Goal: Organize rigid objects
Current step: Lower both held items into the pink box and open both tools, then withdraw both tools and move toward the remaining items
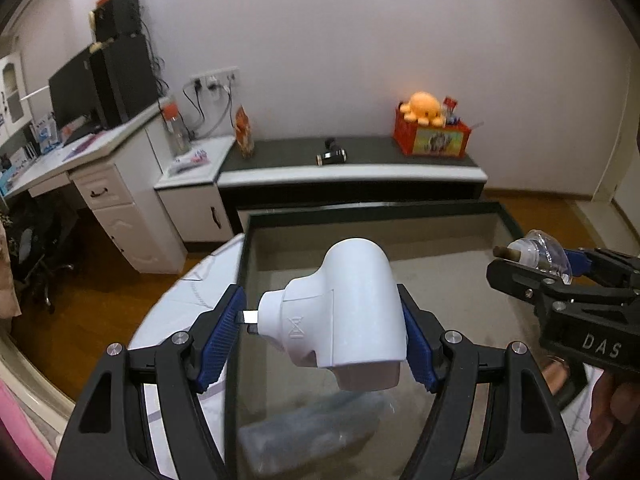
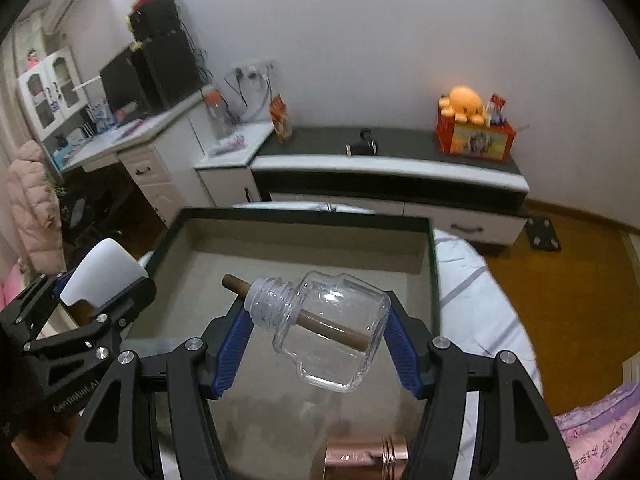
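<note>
Left wrist view showed the left gripper (image 1: 322,334) squeezing a white plastic plug part (image 1: 344,312) above the glass box (image 1: 360,210). The box's dark rim ran close on the left side, with open sandy floor inside. The right gripper (image 2: 316,338) squeezed a clear glass bottle (image 2: 332,332) with a brown stick (image 2: 234,282) through it, over the same box. Only the right wrist view showed a shiny pink-gold tube (image 2: 360,456) low down and a pink blanket (image 2: 592,432).
</note>
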Demonstrator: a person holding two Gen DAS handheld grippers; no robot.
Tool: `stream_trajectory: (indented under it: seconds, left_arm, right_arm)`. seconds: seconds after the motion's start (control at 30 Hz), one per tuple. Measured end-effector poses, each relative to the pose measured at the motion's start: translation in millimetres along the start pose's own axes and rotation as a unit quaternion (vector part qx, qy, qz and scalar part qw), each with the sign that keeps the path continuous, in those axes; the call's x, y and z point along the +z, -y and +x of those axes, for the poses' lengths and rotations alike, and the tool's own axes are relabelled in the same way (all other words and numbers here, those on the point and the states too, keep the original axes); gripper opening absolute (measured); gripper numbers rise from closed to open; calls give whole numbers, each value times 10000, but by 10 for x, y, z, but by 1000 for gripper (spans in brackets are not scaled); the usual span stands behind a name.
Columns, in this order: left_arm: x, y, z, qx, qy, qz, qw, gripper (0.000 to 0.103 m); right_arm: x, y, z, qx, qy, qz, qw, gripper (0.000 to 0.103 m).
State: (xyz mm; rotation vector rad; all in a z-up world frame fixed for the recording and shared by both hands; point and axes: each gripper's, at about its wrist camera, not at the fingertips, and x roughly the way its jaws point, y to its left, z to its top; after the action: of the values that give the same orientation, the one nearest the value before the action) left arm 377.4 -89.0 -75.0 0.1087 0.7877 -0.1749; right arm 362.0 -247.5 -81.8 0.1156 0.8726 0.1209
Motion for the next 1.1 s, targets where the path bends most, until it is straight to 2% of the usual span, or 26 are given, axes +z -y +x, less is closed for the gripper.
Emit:
stream_trajectory:
  seconds: [0.13, 0.23, 0.27, 0.33, 0.43, 0.47, 0.53, 0.57, 0.6, 0.63, 0.73, 0.9, 1.1]
  left_arm:
    - [22, 53, 222, -71, -258, 21, 9996, 75]
    - [9, 73, 255, -25, -267, 59, 9996, 76]
    - [2, 83, 249, -5, -258, 71, 9996, 79]
    - [-8, 69, 219, 48, -214, 37, 9998, 96]
    - [-44, 29, 112, 108, -69, 4, 9999, 100]
    - [-54, 10, 76, 117, -45, -18, 9999, 101]
    - [-74, -31, 7, 146, -4, -55, 9999, 103]
    - [-96, -59, -57, 169, 36, -70, 9998, 103]
    - [-115, -81, -124, 177, 89, -98, 9998, 103]
    - [-129, -105, -178, 196, 128, -113, 9997, 103]
    - [-188, -157, -413, 256, 302, -151, 9991, 103]
    - [-348, -193, -921, 309, 634, -198, 9973, 103]
    - [-534, -222, -1526, 441, 943, -256, 9942, 103]
  right_arm:
    - [-17, 35, 212, -25, -181, 42, 9998, 64]
    - [-31, 74, 286, -64, -258, 80, 9996, 64]
    - [-39, 85, 299, -71, -281, 105, 9995, 65]
    - [-58, 101, 312, -42, -327, 135, 9994, 65]
    - [-110, 75, 268, -30, -330, 119, 9994, 74]
    - [-116, 78, 243, -61, -302, 133, 9994, 80]
    - [-137, 96, 184, -7, -244, 220, 9995, 84]
    - [-139, 103, 167, -10, -239, 275, 9993, 89]
    - [-149, 107, 136, -25, -219, 306, 9993, 100]
    - [-168, 110, 75, -104, -157, 327, 9993, 103]
    - [-213, 97, -69, 26, -50, 403, 9992, 103]
    - [-306, 4, -431, -70, 277, 357, 9990, 103]
    - [-485, -199, -1063, -91, 773, 206, 9968, 103]
